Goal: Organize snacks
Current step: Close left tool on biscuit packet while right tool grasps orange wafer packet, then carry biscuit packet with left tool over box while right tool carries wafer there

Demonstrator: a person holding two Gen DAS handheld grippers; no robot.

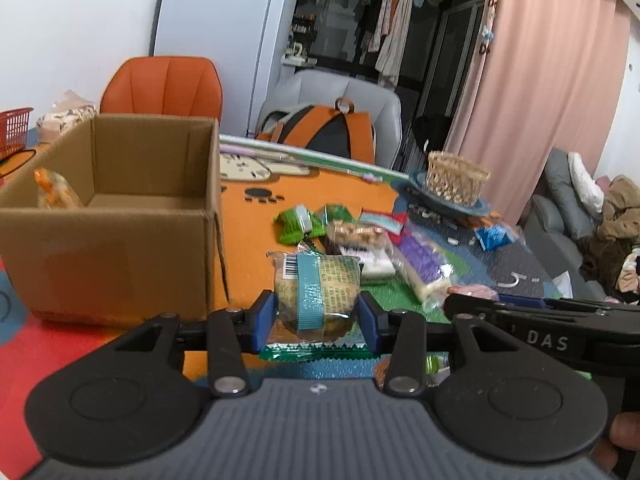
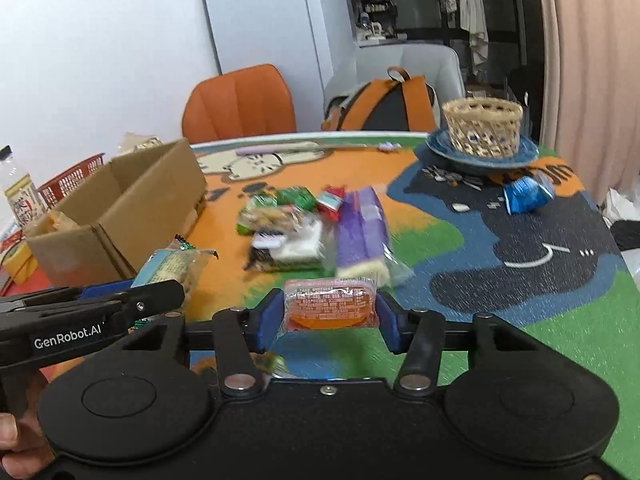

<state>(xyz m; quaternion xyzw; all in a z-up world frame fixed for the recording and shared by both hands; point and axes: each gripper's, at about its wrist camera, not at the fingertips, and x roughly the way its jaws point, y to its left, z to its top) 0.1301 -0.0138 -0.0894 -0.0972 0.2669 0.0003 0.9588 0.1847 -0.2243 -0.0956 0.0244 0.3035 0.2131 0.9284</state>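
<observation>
left gripper [image 1: 316, 322] clenched on a clear-wrapped cake [image 1: 316, 292] with a teal band, pads pressing both sides. cardboard box [image 1: 120, 216] lies ahead and left of the jaws (one orange packet [image 1: 56, 190] inside). right gripper [image 2: 330, 320] grasps a pink-edged orange jelly pack [image 2: 330, 304] between its pads. snack pile [image 2: 308, 228] sits on the table mat [image 2: 540, 280] just beyond both jaws.
</observation>
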